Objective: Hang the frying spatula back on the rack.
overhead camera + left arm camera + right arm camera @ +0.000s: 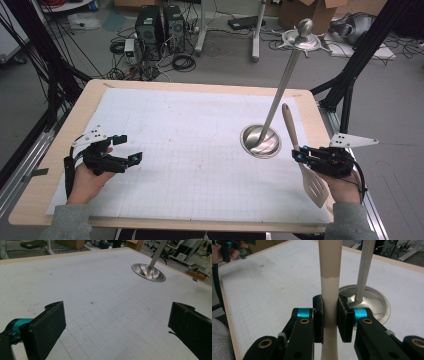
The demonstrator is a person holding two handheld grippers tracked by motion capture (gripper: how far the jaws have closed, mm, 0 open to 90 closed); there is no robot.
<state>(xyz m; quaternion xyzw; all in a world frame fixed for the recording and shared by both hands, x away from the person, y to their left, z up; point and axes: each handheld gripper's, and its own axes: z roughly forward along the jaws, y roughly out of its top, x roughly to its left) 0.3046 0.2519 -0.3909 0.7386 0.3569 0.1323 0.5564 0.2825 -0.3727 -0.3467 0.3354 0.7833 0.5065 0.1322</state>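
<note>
slotted spatula (312,186), wooden handle, steel stand (261,141)

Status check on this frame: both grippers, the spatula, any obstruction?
Right gripper shut on spatula handle, lifted off table. Left gripper open, empty. Steel stand close ahead of spatula.

The table (60,200) bears a gridded sheet (190,150) across most of its top. On the sheet's right part stands a stand (260,141) — its pole (282,82) leaning up and away toward the far edge. Just right of its base a spatula (300,155) hangs above the sheet, clamped in the right gripper (298,156), handle pointing away, blade toward the person. The left gripper (130,150) sits over the sheet's left part — well apart from both.
</note>
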